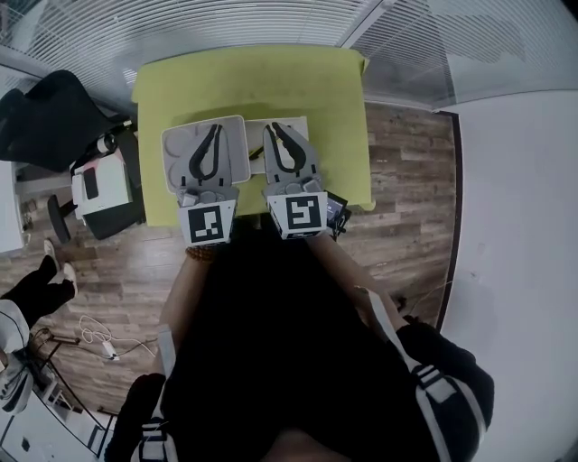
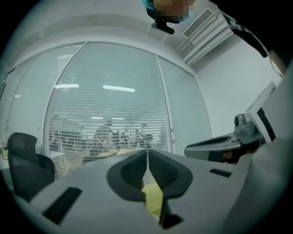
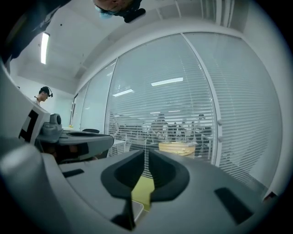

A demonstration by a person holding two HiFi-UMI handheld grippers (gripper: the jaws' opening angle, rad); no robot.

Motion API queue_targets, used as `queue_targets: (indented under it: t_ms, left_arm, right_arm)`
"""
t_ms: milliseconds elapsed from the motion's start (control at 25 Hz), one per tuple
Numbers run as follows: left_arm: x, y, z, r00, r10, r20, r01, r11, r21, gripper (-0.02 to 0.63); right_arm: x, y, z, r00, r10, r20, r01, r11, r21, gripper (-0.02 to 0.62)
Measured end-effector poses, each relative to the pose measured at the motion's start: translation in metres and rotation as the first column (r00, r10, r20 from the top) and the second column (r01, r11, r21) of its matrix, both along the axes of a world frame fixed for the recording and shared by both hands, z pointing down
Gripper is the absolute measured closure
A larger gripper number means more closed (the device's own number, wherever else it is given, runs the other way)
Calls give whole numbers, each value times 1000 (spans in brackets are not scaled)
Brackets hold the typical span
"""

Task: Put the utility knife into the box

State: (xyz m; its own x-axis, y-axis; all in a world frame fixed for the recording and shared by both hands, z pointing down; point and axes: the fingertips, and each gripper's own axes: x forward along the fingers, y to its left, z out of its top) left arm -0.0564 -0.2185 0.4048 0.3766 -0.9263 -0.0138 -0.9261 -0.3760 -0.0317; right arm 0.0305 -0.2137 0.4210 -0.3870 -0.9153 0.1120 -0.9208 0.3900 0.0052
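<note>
Green table beneath both level hand-held grippers

The yellow-green counter stands on a wooden floor. A grey box lies on its near part, just beside a flat white thing.

Yellow-green table stood on wood floor. Black office chair sat left of table. White cable lay on floor. Blinds hung behind table.
</note>
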Motion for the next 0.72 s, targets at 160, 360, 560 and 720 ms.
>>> queue_targets:
  t_ms: [160,360,560,720]
  left_arm:
    - [0,4,7,1000,0,9,0,1000,-12,583]
    - [2,6,13,1000,4,18,-3,1000,-20,583]
    - [3,4,15,1000,8,25,-8,1000,-12,583]
    - [1,3,13,1000,9,17,-9,1000,-10,583]
  right_arm:
    - [3,1,9,1000,9,-12,-9,1000,-14,572]
    - [3,2,13,1000,9,-18,-10,1000,-25,580]
    - [2,1,14,1000,4,-24,-5,1000,-31,595]
    - [3,0,12,999,0,-41,-1,1000,-25,595]
